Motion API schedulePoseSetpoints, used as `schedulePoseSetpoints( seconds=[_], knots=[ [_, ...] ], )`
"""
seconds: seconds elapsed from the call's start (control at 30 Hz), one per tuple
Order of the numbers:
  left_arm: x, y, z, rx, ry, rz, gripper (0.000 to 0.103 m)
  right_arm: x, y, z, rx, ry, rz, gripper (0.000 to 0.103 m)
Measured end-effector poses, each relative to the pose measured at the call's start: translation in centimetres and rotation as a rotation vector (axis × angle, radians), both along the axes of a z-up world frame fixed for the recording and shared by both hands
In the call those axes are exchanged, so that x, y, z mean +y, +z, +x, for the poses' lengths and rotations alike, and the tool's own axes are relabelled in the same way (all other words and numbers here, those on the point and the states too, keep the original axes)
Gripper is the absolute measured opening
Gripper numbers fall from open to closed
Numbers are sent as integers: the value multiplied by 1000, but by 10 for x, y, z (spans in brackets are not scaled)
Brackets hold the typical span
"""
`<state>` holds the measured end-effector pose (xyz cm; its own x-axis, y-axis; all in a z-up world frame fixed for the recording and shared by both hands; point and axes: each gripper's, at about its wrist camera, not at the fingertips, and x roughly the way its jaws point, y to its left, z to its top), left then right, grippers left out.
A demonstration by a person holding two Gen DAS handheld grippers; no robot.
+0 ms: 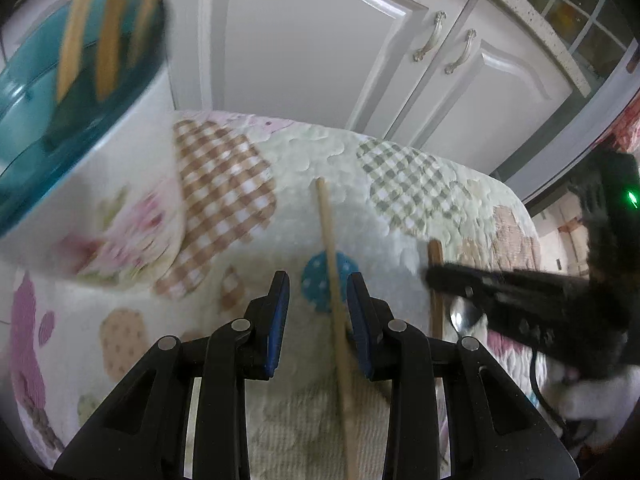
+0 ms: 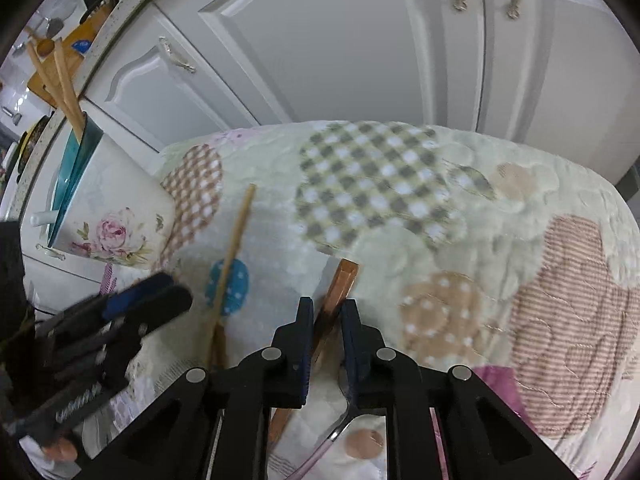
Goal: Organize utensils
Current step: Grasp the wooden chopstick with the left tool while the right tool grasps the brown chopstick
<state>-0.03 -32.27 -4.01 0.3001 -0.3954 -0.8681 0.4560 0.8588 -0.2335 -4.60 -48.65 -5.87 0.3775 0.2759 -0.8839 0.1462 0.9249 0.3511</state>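
A white floral holder with a teal inside [image 1: 100, 216] [image 2: 108, 216] stands at the left on the quilt, with wooden utensils [image 1: 108, 28] [image 2: 66, 88] in it. A thin wooden stick [image 1: 334, 280] [image 2: 230, 256] lies on the quilt between the open jaws of my left gripper [image 1: 318, 292], which also shows in the right wrist view [image 2: 160, 296]. My right gripper [image 2: 326, 312] straddles a flat brown wooden handle [image 2: 338, 296] [image 1: 436, 280]; its jaws stand narrowly apart beside it. A metal spoon [image 1: 464, 316] [image 2: 344, 416] lies under the right gripper [image 1: 436, 276].
A patchwork quilt [image 1: 280, 168] [image 2: 480, 240] covers the table. White cabinet doors [image 1: 304, 48] [image 2: 360, 40] stand behind it. A countertop with a cutting board and dishes [image 2: 60, 60] is at the upper left.
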Motion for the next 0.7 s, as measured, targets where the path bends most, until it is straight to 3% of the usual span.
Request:
schedulePoseSetpoints(
  seconds=[0.23, 0.4, 0.47, 0.57, 0.7],
  knots=[
    [-28, -15, 26, -12, 18, 82, 29, -7, -4, 4, 15, -23, 40, 14],
    [-43, -22, 32, -32, 3, 106, 28, 2, -4, 11, 1, -7, 0, 14],
    [-44, -22, 34, -37, -12, 98, 7, 4, -3, 11, -11, -2, -13, 15],
    [-36, -18, 35, -2, -13, 47, 5, 5, -1, 10, -21, -2, -4, 14],
    [-12, 4, 23, -14, -3, -26, 4, 8, 25, 2, -96, -1, 31, 12]
  ],
)
